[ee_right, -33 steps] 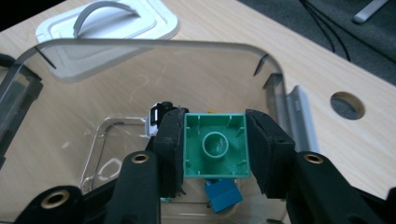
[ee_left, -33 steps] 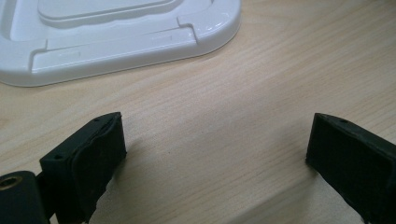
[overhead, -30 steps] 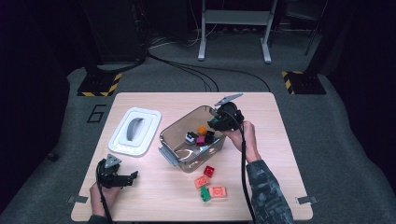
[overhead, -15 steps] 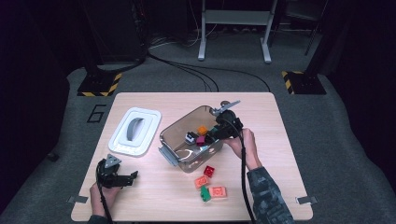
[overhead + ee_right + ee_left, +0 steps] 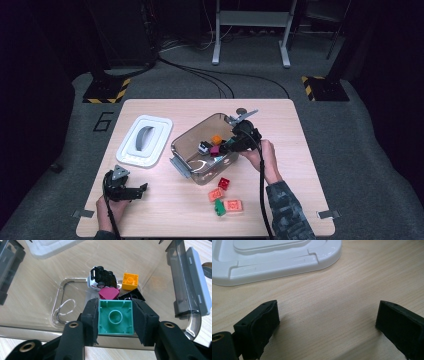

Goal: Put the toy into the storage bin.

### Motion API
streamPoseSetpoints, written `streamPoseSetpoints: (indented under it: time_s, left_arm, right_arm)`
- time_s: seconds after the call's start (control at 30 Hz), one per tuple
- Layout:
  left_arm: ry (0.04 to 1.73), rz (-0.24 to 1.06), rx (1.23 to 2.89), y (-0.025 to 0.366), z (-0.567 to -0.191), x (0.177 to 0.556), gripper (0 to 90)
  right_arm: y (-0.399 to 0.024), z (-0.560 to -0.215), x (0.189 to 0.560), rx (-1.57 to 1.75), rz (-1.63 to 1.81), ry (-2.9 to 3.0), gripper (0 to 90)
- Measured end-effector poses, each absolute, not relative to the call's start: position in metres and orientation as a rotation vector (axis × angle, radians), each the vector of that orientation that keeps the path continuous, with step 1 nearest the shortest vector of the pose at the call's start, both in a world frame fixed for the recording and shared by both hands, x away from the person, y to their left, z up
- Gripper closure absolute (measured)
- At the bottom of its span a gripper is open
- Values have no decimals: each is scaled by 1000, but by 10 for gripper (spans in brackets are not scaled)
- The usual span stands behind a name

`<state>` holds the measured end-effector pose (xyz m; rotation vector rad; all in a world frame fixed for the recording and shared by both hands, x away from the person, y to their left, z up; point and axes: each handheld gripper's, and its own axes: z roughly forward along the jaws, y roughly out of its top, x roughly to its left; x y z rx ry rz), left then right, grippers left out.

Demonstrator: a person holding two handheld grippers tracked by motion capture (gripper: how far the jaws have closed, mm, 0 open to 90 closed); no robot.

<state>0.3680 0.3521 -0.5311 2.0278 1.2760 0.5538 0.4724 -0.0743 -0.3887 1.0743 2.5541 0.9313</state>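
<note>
Two tools were at work, seen first from the high view: the right tool had come down from above the far rim into the clear container on the tabletop, while the left tool lay idle near the front left corner, just in front of the white lid. A red brick, two orange bricks and a green piece waited on the wood in front of the container.

In the left gripper view, the left tool's jaws stood spread wide over bare wood, nothing between them, with the lid's edge beyond.

In the right gripper view, the right tool pinched a teal brick, hollow underside toward the camera, low inside the container. Its jaws had just been easing apart slightly, though the pads looked still against the brick's sides. Beyond sat a toy car, a yellow brick, a magenta brick and a black brick. I judged the brick was at the point of release, with the loose bricks outside next.
</note>
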Motion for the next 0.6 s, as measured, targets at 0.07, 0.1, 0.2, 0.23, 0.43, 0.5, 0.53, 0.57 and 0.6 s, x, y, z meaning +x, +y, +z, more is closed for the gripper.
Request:
streamPoseSetpoints:
  time_s: [0.07,0.1,0.2,0.23,0.43,0.5,0.53,0.57,0.6]
  left_arm:
    - [1276,554,2027,352,-531,368,48]
    - [1276,554,2028,352,-531,368,48]
    - [1276,552,2030,352,-531,368,48]
    - [1276,553,2030,352,-531,368,48]
    - [1276,552,2030,352,-531,368,48]
    - [1276,552,2031,352,-531,368,48]
    - [1276,552,2030,352,-531,368,49]
    - [1277,558,2025,352,-531,368,49]
    - [1276,552,2030,352,-531,368,48]
  right_arm:
    - [-73,-388,472,1072,911,2557,518]
    - [-72,-388,472,1070,906,2555,486]
    - [-74,-386,468,1070,921,2527,348]
    - [-76,-384,466,1072,937,2513,295]
    - [-91,-373,453,1072,1009,2451,157]
    - [-98,-372,447,1064,1030,2434,141]
    - [-101,-373,444,1067,1033,2431,137]
    - [-105,-375,440,1074,1041,2428,127]
    - [-107,-376,438,1062,1038,2431,125]
